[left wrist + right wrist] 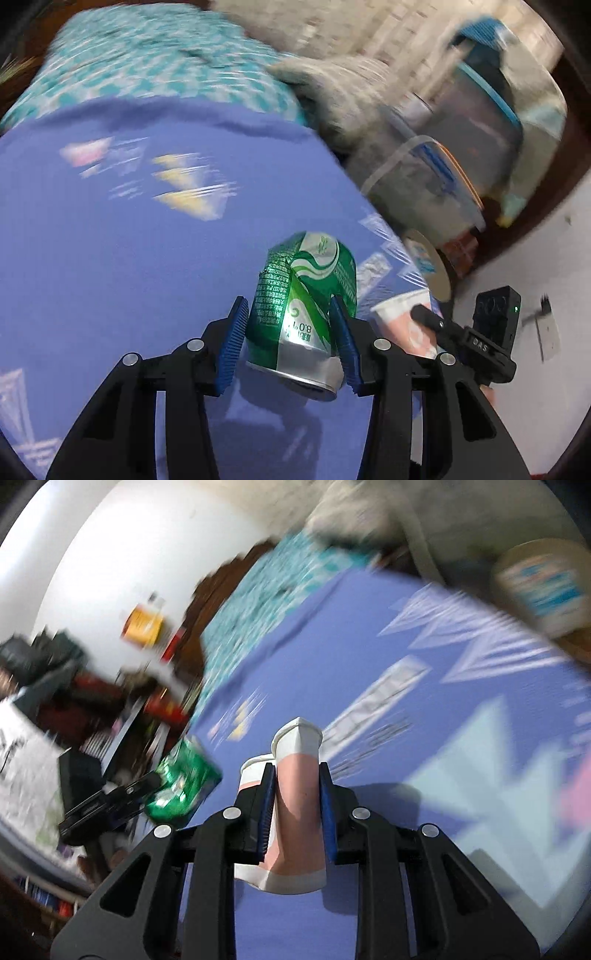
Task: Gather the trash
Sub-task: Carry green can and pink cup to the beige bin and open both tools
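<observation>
The left gripper (291, 332) is clamped on a dented green can (301, 310); both blue ribbed pads (232, 347) are pressed into its sides, and the can is tilted with its silver base toward the camera. The can is held above a purple printed sheet (129, 258), not resting on it.

The right gripper (297, 805) is clenched on a crushed pink-and-white paper cup (297, 801); the cup is squeezed flat between the 2 pads (327, 805), rim end pointing away from the camera, white base nearest the lens. It too is held over the purple sheet.

In the left wrist view the cup and the other gripper are seen just right of the can, near but apart from it. In the right wrist view the can is seen at lower left, beyond the sheet's edge.

A teal patterned blanket (155, 62) is laid behind the purple sheet. Clear plastic bins with blue rims (472, 147) are stacked at the right of the left view, with a round lidded tub (543, 587) beside the sheet's edge. Dark clutter (92, 709) is visible at left in the right view; details are lost to heavy blur. A white wall (129, 546) is seen behind it.
</observation>
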The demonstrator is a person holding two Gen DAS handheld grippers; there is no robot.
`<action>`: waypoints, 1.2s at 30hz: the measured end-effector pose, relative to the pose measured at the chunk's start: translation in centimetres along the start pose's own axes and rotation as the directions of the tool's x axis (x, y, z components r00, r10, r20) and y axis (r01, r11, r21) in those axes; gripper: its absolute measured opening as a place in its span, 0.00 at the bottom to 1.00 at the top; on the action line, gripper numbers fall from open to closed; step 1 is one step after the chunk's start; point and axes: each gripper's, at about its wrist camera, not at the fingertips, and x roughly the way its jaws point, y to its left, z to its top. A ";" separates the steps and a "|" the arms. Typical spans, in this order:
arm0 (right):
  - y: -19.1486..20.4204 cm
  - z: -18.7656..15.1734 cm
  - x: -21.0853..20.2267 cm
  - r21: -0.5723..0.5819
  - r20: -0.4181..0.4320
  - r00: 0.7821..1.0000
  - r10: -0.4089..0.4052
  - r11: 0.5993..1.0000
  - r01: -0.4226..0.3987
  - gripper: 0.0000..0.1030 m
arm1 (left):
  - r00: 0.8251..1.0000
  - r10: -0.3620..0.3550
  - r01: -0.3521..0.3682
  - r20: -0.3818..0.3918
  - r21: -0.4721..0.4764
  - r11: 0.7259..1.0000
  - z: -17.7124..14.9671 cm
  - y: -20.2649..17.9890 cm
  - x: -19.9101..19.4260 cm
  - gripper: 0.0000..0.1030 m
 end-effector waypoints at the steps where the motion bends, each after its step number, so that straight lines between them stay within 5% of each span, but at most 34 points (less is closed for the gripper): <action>1: -1.1 0.5 -1.2 0.015 0.034 0.999 -0.024 1.000 0.024 0.25 | 1.000 -0.014 0.015 -0.015 0.038 0.999 0.7 -2.0 1.4 0.41; 6: -8.3 3.5 -7.0 0.112 0.172 0.976 -0.137 0.987 0.119 0.25 | 0.989 -0.094 0.110 -0.115 0.147 0.983 3.6 -10.1 9.1 0.37; 8: -10.7 4.2 -8.4 0.152 0.201 0.964 -0.174 0.978 0.145 0.25 | 0.985 -0.070 0.101 -0.156 0.200 0.974 4.2 -13.2 12.8 0.24; 9: -11.7 4.3 -8.7 0.176 0.205 0.963 -0.177 0.974 0.141 0.25 | 0.983 -0.062 0.099 -0.176 0.211 0.972 4.4 -14.0 14.1 0.06; 12: -12.7 3.9 -7.8 0.200 0.185 0.971 -0.151 0.973 0.113 0.25 | 0.971 -0.056 0.106 -0.231 0.211 0.972 4.6 -15.6 17.3 0.05; 14: -11.1 2.5 -6.0 0.186 0.173 0.975 -0.140 0.977 0.107 0.25 | 0.972 -0.028 0.082 -0.232 0.227 0.971 4.6 -15.9 18.2 0.14; 16: -10.0 1.6 -5.0 0.174 0.177 0.976 -0.125 0.980 0.094 0.25 | 0.975 -0.003 0.055 -0.224 0.227 0.972 4.7 -15.5 18.2 0.48; 18: -9.5 1.7 -4.4 0.166 0.188 0.974 -0.124 0.982 0.093 0.25 | 0.982 0.006 0.031 -0.191 0.186 0.982 5.3 -14.3 17.2 0.69; 23: -8.8 2.0 -4.1 0.130 0.217 0.964 -0.154 0.983 0.128 0.25 | 0.996 -0.013 0.021 -0.087 0.092 0.996 5.5 -10.6 11.6 0.79; 28: -8.3 2.0 -4.9 0.124 0.248 0.951 -0.182 0.980 0.155 0.25 | 0.999 0.009 0.001 -0.054 0.174 0.985 0.0 -10.7 7.0 0.89; 32: -8.7 1.2 -4.6 0.125 0.246 0.947 -0.205 0.976 0.179 0.25 | 0.993 0.014 0.022 -0.117 0.295 0.955 -4.6 -14.5 8.3 0.92; 36: -8.7 0.8 -4.5 0.132 0.247 0.943 -0.221 0.972 0.193 0.25 | 0.992 0.052 -0.005 -0.116 0.372 0.928 -5.3 -17.8 11.8 0.91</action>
